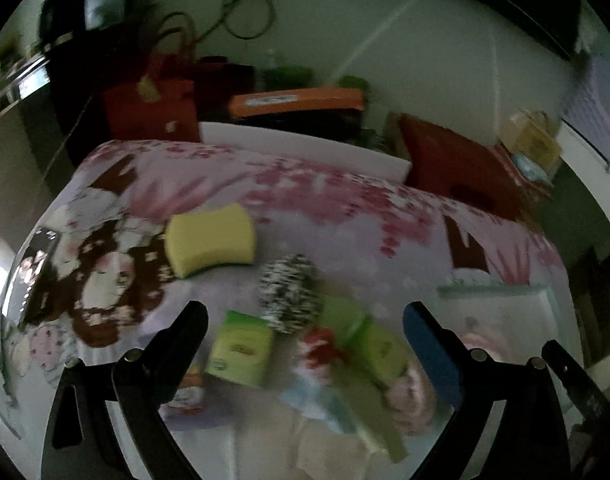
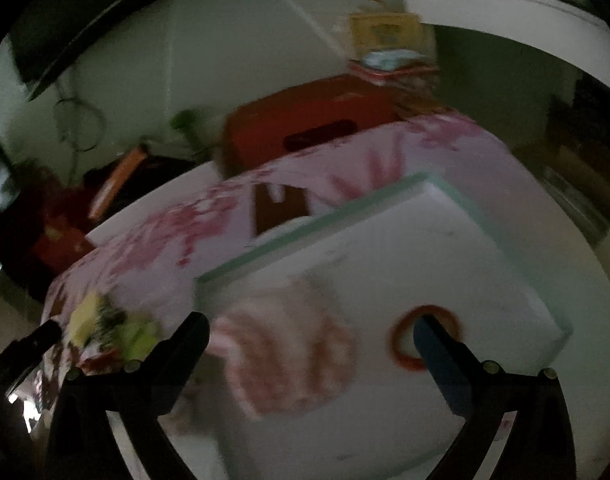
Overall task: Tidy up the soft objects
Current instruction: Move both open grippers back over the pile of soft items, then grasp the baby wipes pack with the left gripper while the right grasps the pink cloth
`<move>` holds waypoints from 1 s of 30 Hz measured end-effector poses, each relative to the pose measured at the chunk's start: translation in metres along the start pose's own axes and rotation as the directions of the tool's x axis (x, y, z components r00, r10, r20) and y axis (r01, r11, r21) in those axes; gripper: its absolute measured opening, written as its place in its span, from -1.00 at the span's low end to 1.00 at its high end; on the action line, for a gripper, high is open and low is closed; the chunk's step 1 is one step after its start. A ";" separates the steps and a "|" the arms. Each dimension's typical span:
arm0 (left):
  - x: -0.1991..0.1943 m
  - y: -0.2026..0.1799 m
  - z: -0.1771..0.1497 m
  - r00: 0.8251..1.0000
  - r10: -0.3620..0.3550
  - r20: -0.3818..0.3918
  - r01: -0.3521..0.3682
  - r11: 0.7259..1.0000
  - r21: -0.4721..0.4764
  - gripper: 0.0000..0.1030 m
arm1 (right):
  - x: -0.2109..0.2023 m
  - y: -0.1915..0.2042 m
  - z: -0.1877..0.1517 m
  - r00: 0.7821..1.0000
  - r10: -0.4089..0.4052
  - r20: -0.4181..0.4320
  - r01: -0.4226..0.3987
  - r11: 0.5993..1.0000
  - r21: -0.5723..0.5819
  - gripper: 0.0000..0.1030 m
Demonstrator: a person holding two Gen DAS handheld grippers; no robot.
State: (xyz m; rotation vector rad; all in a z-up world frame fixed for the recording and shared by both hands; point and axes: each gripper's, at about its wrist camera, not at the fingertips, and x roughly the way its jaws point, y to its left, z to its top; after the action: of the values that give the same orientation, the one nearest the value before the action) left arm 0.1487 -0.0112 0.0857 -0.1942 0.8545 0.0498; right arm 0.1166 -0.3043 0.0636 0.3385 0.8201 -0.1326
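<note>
On a pink floral cloth [image 1: 345, 216] lie a yellow sponge [image 1: 209, 239], a black-and-white scrubber ball [image 1: 289, 292], a green packet [image 1: 241, 348] and a blurred pile of green, red and pink soft items [image 1: 361, 356]. My left gripper [image 1: 305, 320] hovers open just above this pile, holding nothing. In the right wrist view, a white tray with a pale green rim [image 2: 317, 220] holds a pink striped soft item [image 2: 289, 352] and an orange ring [image 2: 405, 344]. My right gripper [image 2: 311, 332] is open over the tray, empty. Both views are blurred.
Behind the cloth stand a red box [image 1: 457, 164], an orange-topped box [image 1: 297, 100] and red bags [image 1: 153, 108] against a pale wall. The white tray [image 1: 501, 308] lies right of the pile. A dark object [image 1: 37, 276] rests at the cloth's left edge.
</note>
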 end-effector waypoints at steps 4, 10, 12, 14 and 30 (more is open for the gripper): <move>-0.001 0.023 -0.002 0.999 0.051 0.004 -0.051 0.998 -0.034 0.91 | -0.001 0.037 -0.006 0.999 0.043 0.006 -0.043 0.995 -0.092 1.00; 0.014 0.063 -0.010 0.993 0.070 -0.095 -0.083 0.987 -0.141 0.91 | 0.006 0.081 -0.020 0.990 0.131 -0.042 -0.137 0.970 -0.201 1.00; 0.019 0.075 -0.013 0.989 0.070 -0.128 -0.092 0.980 -0.177 0.91 | 0.010 0.093 -0.027 0.983 0.166 -0.077 -0.179 0.960 -0.218 1.00; 0.024 0.081 -0.017 0.985 0.080 -0.156 -0.109 0.975 -0.191 0.90 | 0.013 0.103 -0.033 0.979 0.176 -0.098 -0.195 0.951 -0.241 1.00; 0.075 0.114 -0.040 0.935 0.069 -0.349 -0.191 0.925 -0.329 0.90 | 0.049 0.132 -0.065 0.964 0.118 -0.236 -0.191 0.931 -0.311 0.94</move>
State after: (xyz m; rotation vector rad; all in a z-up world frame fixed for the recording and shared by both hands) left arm 0.1544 0.0909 -0.0134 -0.4998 1.1935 0.3097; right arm 0.1366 -0.1570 0.0188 0.0975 1.0074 0.1942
